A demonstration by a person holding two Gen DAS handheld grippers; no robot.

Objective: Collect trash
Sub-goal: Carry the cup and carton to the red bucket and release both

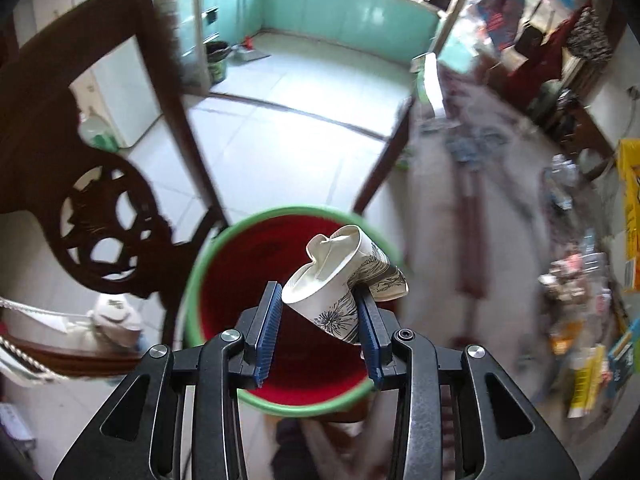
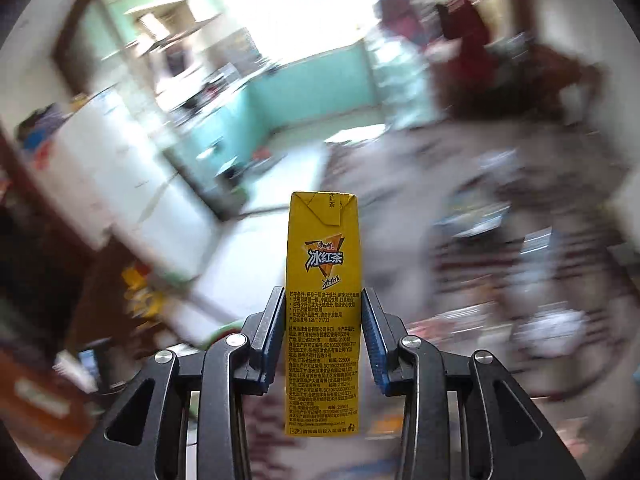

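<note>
The left gripper (image 1: 318, 308) is clamped on a crumpled paper cup (image 1: 340, 280) above the bin (image 1: 192, 280); the right gripper (image 2: 322, 316) is clamped on a yellow carton (image 2: 324, 280). The bin's 2 o'clock rim could be overshot by the cup, which overhangs it.

The right gripper (image 2: 322, 300) clamps a yellow iced-tea carton (image 2: 323, 312) upright between its blue-padded fingers (image 2: 371, 340), the carton's folded top well above the fingertips and its printed base low between the black arms, against a blurred room with teal cabinets (image 2: 248, 120).

Lived-in home, tiled floor (image 1: 260, 152), carved wooden chair (image 1: 92, 184), teal-walled room (image 1: 348, 12) beyond, perhaps a kitchen
</note>
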